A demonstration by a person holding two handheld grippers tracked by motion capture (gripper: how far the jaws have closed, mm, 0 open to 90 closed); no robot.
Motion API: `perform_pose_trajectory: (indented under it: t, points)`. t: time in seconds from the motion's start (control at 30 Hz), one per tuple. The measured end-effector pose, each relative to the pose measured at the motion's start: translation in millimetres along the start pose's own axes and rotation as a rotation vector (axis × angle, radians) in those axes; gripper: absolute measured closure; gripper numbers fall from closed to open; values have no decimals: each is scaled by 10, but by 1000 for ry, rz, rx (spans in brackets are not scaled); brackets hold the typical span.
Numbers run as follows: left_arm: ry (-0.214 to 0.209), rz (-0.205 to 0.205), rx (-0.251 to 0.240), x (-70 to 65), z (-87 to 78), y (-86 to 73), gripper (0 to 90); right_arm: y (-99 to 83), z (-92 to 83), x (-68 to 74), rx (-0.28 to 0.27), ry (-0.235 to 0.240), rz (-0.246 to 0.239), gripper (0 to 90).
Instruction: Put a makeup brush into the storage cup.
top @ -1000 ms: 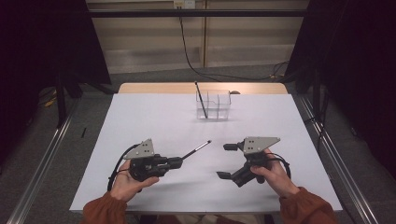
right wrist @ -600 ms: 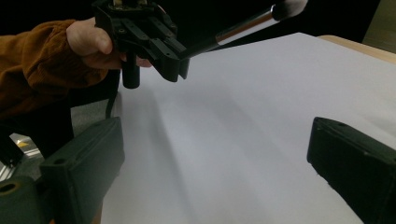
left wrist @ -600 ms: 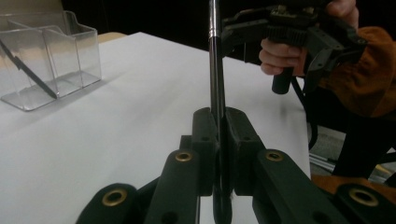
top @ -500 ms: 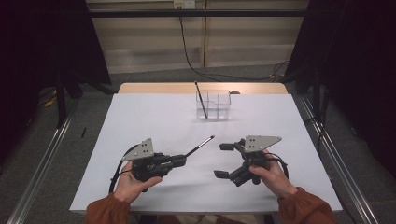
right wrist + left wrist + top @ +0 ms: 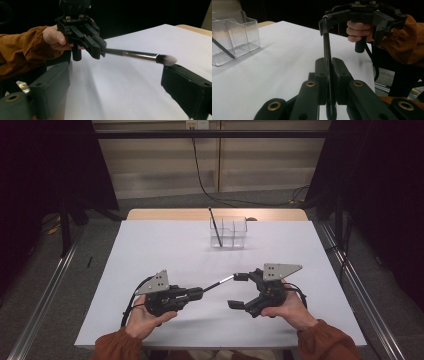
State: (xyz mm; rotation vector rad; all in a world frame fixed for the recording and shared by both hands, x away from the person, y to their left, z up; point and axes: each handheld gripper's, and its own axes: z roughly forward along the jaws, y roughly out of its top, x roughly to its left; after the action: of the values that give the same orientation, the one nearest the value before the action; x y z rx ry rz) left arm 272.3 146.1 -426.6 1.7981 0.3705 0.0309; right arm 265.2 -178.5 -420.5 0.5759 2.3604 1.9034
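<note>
Left gripper (image 5: 197,293) clamped tight on the black handle of a makeup brush (image 5: 218,282), well on the near side of the clear organizer (image 5: 229,233), over the white table (image 5: 150,250). Brush held nearly level, soft pale tip (image 5: 167,59) aimed at the right gripper (image 5: 239,290), just at its upper jaw. Right gripper wide apart, jaws just now closing a little, nothing pressed between them yet; bristle end hovering between the pads in the right gripper view. Probably a hand-over in hand. Brush likely very light, handle stiff and smooth, so apt to slip or pivot in a loose pinch; bristles soft and easily splayed, best left alone. Better hold: the shiny metal collar (image 5: 140,54) or the handle just behind it, squarely across the shaft. Second dark stick (image 5: 215,226) leaning in the left compartment of the organizer, its lower end blurred through the plastic; hard to tell whether another brush or a pencil. Rear end of the held handle buried between the left jaws in the left gripper view, length there unknown. Far compartments of the organizer too small to make out.
</note>
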Motion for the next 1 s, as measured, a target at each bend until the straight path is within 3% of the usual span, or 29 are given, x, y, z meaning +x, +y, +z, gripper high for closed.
perform_pose_trajectory:
  t: [0.13,0.43,0.5,0.7,1.0]
  points:
    - [-17,3,-21,-4,-3,6,839,9,6,6,-10,15,0,170]
    - [-54,17,-18,-56,30,29,839,31,-8,-25,-38,29,30,338]
    - [-55,21,-12,-60,36,28,839,37,-13,-37,-41,48,33,447]
    - [-73,32,0,-69,51,16,839,34,-32,-85,-64,80,70,613]
    - [-97,57,34,-91,106,-22,839,34,-37,-108,-82,130,114,741]
